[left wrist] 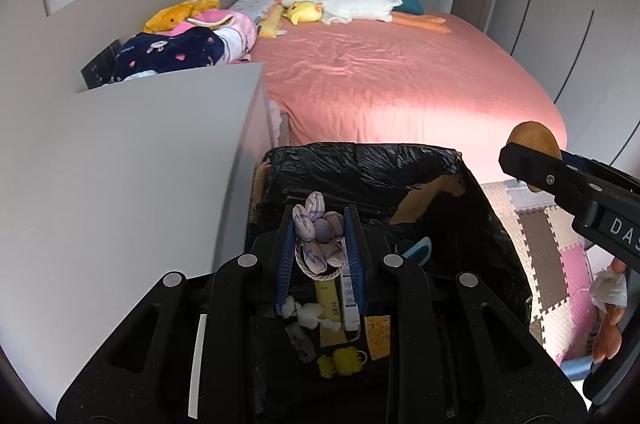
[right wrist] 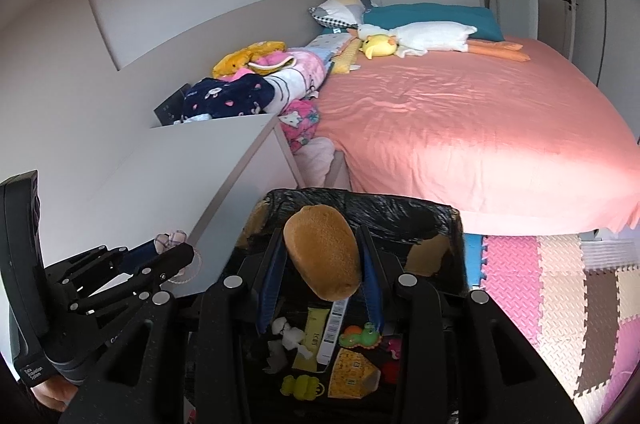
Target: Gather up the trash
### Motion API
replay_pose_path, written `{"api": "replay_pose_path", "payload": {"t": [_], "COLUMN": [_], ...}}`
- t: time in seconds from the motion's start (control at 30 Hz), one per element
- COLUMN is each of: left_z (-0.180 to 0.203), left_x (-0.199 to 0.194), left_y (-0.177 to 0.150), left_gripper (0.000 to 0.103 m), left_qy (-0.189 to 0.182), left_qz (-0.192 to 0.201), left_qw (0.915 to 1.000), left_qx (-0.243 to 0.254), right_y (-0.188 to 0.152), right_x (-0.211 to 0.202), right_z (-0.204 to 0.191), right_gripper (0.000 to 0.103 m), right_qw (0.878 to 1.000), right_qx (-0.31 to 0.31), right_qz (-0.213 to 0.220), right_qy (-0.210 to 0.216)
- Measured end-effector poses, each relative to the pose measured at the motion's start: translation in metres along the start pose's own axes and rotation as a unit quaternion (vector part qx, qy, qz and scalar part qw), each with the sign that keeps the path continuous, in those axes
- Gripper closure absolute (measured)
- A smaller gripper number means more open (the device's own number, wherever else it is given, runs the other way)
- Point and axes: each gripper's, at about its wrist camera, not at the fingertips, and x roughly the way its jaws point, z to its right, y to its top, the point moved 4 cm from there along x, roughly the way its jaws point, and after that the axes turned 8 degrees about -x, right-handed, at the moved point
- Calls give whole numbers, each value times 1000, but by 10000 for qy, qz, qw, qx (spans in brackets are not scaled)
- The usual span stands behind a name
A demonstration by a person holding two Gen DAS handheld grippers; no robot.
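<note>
A box lined with a black bag, the trash bin (left wrist: 360, 159) (right wrist: 400, 212), stands on the floor between a white cabinet and the bed. My left gripper (left wrist: 320, 236) is shut on a small checked cloth toy in a little basket (left wrist: 316, 240) and holds it over the bin. My right gripper (right wrist: 322, 256) is shut on a brown bread bun (right wrist: 324, 252), also over the bin. The bun shows in the left wrist view (left wrist: 534, 139) at the right, and the left gripper in the right wrist view (right wrist: 168, 244) at the left. Several bits of trash lie inside the bin (right wrist: 320, 340).
A white cabinet (left wrist: 140, 151) stands left of the bin. A bed with a pink sheet (left wrist: 380, 71) lies behind, with plush toys and pillows (left wrist: 352, 3) on it. Coloured foam mats (right wrist: 560, 288) cover the floor at the right.
</note>
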Motion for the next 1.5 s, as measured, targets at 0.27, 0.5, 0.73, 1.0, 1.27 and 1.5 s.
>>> {"api": "replay_pose_path", "payload": {"t": [0.27, 0.5, 0.73, 1.0, 1.27, 1.5], "left_z": [6, -2, -7, -7, -10, -10], "left_x": [8, 6, 9, 7, 5, 5], "left_y": [-4, -4, -4, -6, -6, -7], "left_gripper": [78, 6, 6, 6, 6, 6], "left_qy": [1, 198, 270, 315, 286, 262], "left_qz": [-133, -35, -118, -118, -105, -103], "left_qw": [9999, 9997, 9995, 9994, 9995, 9996], "left_qx": [91, 127, 69, 80, 36, 55], "right_y": [-1, 6, 5, 5, 4, 4], "right_x": [5, 2, 3, 3, 3, 3], "right_z": [8, 12, 13, 11, 8, 7], "right_gripper": [66, 15, 14, 14, 14, 14], "right_qw": [10000, 9994, 9994, 9994, 9995, 9996], "right_qx": [58, 152, 137, 128, 115, 105], "right_qz": [-45, 139, 127, 123, 112, 108], "right_qy": [-63, -271, -302, -284, -260, -252]}}
